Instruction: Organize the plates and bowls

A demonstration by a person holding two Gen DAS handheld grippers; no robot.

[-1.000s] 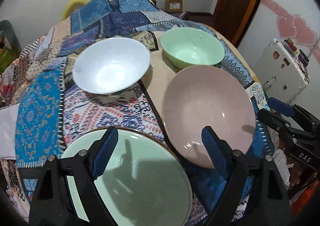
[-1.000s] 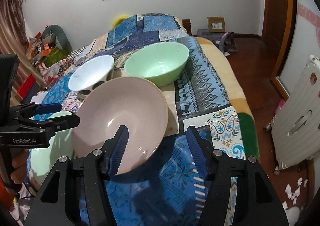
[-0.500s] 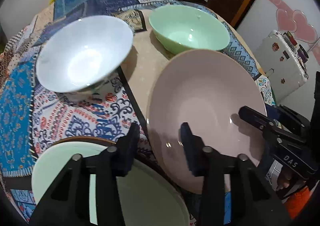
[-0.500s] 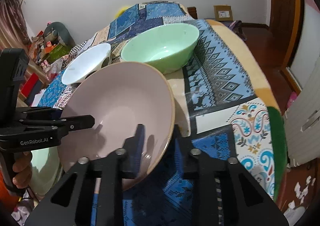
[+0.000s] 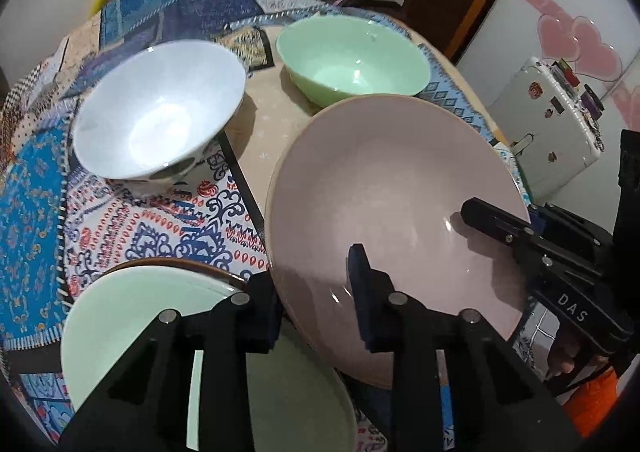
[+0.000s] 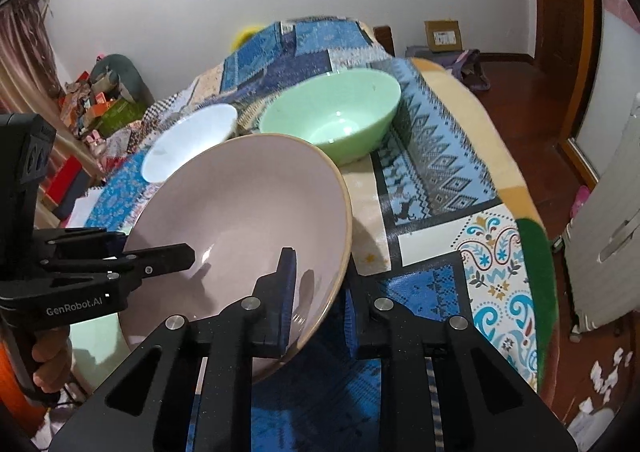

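A large pink plate (image 5: 392, 187) is held tilted above the patterned tablecloth. My left gripper (image 5: 316, 308) is shut on its near-left rim, and my right gripper (image 6: 318, 304) is shut on its right rim; the plate also shows in the right wrist view (image 6: 240, 219). A pale green plate (image 5: 136, 328) lies below my left gripper. A white bowl (image 5: 160, 119) stands at the left and a green bowl (image 5: 352, 55) behind the pink plate. In the right wrist view the green bowl (image 6: 332, 119) and white bowl (image 6: 188, 139) stand beyond the plate.
The patterned cloth (image 5: 36, 191) covers the round table (image 6: 452, 171). A white cabinet (image 5: 548, 123) stands off the table's right side. A cardboard box (image 6: 442, 33) sits on the wooden floor by the far wall. Clutter (image 6: 96, 107) lies at the far left.
Both grippers have closed on the pink plate's rim and raised it off the cloth, tilting it. The bowls and green plate have not moved.
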